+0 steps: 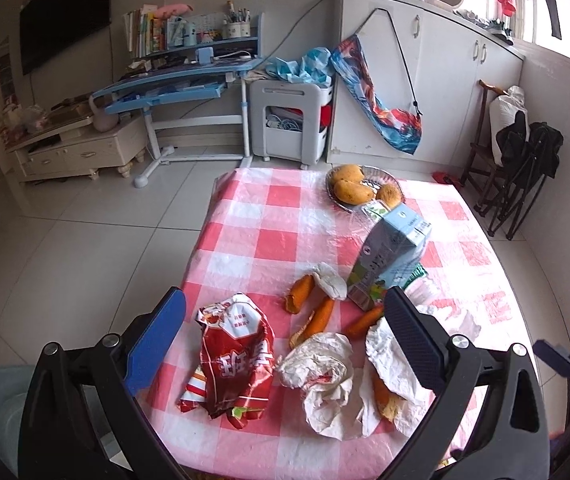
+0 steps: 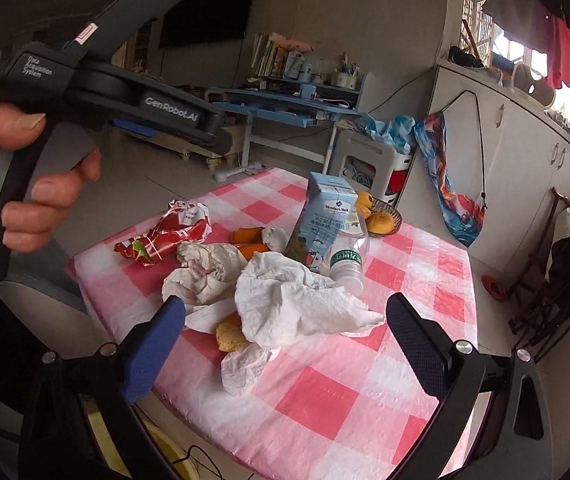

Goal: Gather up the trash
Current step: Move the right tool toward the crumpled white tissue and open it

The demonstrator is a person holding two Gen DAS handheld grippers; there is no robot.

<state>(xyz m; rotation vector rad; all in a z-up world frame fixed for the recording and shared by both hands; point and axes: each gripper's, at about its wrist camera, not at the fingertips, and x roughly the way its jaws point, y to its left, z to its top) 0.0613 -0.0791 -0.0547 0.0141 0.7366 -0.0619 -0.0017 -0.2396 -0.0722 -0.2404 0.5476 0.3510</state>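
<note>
My fingers [image 1: 157,344] on both grippers are wide apart, holding nothing, above the crumpled tissues [image 2: 297,300] and red snack wrapper [image 1: 237,352].

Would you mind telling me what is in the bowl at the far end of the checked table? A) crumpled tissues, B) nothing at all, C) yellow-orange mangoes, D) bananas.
C: the bowl holds several yellow-orange mangoes, behind the upright drink carton, while the crumpled tissues lie on the tablecloth nearer the cameras.
</note>
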